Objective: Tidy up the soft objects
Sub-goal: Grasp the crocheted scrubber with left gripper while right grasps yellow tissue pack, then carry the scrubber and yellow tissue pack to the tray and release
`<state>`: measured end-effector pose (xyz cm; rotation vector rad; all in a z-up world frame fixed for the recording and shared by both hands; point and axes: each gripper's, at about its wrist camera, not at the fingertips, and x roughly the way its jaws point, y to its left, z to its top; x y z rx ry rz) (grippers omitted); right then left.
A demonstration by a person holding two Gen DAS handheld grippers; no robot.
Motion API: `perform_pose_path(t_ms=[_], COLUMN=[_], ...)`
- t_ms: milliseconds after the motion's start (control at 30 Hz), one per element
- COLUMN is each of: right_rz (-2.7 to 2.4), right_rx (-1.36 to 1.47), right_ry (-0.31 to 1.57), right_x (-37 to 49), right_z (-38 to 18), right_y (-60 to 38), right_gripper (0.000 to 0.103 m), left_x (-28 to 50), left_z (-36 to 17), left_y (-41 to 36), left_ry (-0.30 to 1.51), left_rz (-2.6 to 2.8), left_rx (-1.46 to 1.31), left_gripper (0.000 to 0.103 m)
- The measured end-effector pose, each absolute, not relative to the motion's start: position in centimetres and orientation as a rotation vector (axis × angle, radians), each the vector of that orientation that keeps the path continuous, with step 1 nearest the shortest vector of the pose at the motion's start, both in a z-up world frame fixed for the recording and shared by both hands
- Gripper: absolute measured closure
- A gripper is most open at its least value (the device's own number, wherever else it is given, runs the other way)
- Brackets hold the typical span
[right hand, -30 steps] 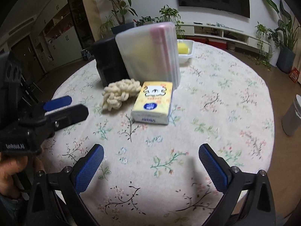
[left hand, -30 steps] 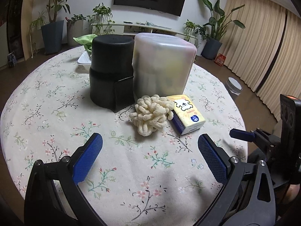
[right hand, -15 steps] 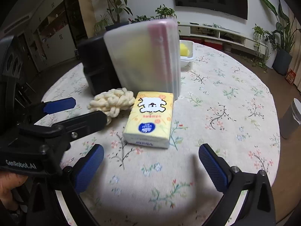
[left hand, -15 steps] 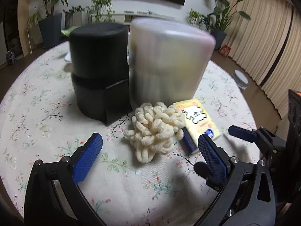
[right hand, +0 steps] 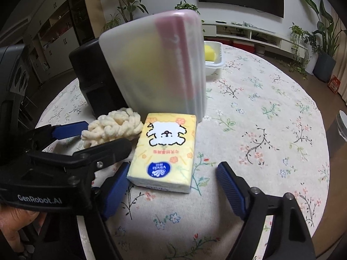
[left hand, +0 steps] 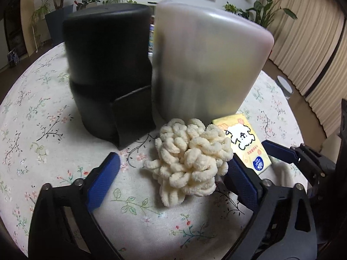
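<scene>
Left gripper (left hand: pixel 173 169): jaws have just been closing, parted around the cream chenille bundle (left hand: pixel 188 160); left pad clear of it, right pad at its edge, no grip. Right gripper (right hand: pixel 171 175): jaws have just been closing, astride the near end of the tissue pack (right hand: pixel 166 151), not clamped. Black container (left hand: pixel 108 75) and frosted bin (left hand: pixel 206 65) stand just ahead; bare tablecloth (right hand: pixel 271 140) lies right.

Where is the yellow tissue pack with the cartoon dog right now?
The yellow tissue pack with the cartoon dog lies flat on the floral tablecloth, in front of the frosted plastic container, with the cream fluffy yarn bundle on its left in the right wrist view.
</scene>
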<state>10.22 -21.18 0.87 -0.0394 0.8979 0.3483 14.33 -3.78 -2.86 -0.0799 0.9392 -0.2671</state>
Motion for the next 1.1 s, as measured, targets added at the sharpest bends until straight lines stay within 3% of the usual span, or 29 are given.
perform_pose_path(t_ms=[200,267,500,700,1100], right_rz=[0.355,0.356,0.365,0.353,0.319], right_rx=[-0.081,-0.093,-0.081,-0.077,-0.059], right_ry=[0.889,0.885,0.881,0.872,0.851], right_x=[10.3,10.4,10.2,9.0,6.3], right_z=[1.0,1.0,1.1,1.7,4.0], right_y=[-20.5,-20.5,-21.0,-22.1,-25.6], right_gripper=[0.035,0.044,0.048,0.048,0.048], left_x=[15.5,15.4,14.4,12.8,8.3], left_z=[-2.9,-2.8,-2.6,-2.2,-0.6], left_y=[-4.9,-5.0,-4.1,-3.4,1.7], left_ry=[0.953,0.944,0.927,0.915,0.895], left_rz=[-0.235,-0.226,-0.221,-0.226,-0.190], left_rx=[-0.035,-0.026,-0.054,-0.075,-0.168], left_gripper=[0.014,0.034,0.072,0.077,0.077])
